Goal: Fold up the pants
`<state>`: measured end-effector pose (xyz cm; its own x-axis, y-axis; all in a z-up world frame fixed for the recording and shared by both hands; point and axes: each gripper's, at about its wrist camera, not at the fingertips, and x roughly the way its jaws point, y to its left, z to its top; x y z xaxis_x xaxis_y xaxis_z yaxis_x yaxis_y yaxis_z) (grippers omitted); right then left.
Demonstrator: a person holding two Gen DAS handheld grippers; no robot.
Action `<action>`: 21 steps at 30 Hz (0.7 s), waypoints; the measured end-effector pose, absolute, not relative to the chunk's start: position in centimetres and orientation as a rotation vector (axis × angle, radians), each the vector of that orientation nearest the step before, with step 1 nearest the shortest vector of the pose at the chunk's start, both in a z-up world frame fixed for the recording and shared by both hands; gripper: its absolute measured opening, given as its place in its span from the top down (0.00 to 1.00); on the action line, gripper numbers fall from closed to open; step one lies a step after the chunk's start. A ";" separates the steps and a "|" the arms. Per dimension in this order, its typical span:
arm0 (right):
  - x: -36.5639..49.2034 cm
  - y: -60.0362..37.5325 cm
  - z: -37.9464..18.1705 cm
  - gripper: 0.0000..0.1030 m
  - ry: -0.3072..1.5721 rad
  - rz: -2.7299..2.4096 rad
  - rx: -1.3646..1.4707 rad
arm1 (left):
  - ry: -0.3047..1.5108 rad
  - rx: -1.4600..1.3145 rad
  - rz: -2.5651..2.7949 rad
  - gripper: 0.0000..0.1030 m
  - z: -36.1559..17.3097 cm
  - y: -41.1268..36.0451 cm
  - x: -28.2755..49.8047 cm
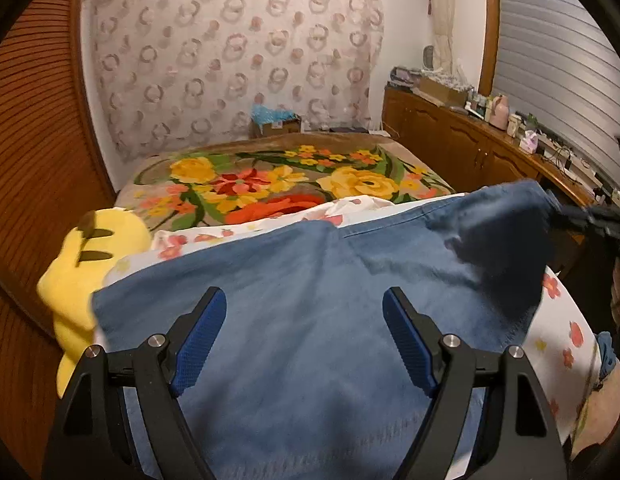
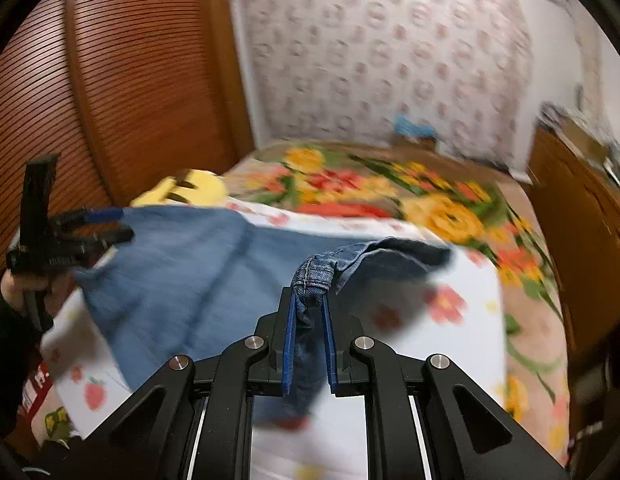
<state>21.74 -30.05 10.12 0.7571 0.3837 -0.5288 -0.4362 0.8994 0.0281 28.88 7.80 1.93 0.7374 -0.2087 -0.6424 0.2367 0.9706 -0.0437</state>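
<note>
From the left wrist, the left tool is hanging wide open and empty over the blue pants, which are lying across the bed.

From the right wrist, the right tool is pinching a hem; folding looks barely begun, most of it remaining.

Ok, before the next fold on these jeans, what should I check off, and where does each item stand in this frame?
1. Right gripper shut on the jeans hem: ok.
2. Left gripper has a hold: not ok, it is open with nothing between its pads.
3. Jeans lying flat: not ok, the right-hand corner is lifted off the sheet.
4. Yellow plush toy clear of the jeans: not ok, it sits right at their edge.
5. Seams aligned: cannot tell, too blurred.
</note>
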 end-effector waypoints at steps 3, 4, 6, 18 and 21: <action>21.4 -26.3 11.8 0.88 0.518 0.521 -0.136 | 0.683 0.038 -0.223 0.21 2.6 9.7 26.5; 21.4 -25.0 12.3 0.88 0.507 0.546 -0.148 | 0.675 0.040 -0.212 0.21 2.9 10.5 25.6; 21.3 -22.3 13.4 0.88 0.483 0.600 -0.177 | 0.664 0.035 -0.194 0.21 3.4 11.8 24.5; 23.4 -9.6 11.7 0.87 0.560 0.869 -0.284 | 0.632 -0.019 -0.085 0.21 3.6 18.5 19.8; 24.7 -8.9 10.3 0.77 0.612 0.865 -0.290 | 0.641 -0.028 -0.085 0.21 2.9 18.6 19.8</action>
<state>24.68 -8.88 10.34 0.4932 0.6209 -0.6093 -0.7811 0.6244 0.0040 19.78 18.60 2.93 0.7980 -0.0883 -0.5962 0.0709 0.9961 -0.0525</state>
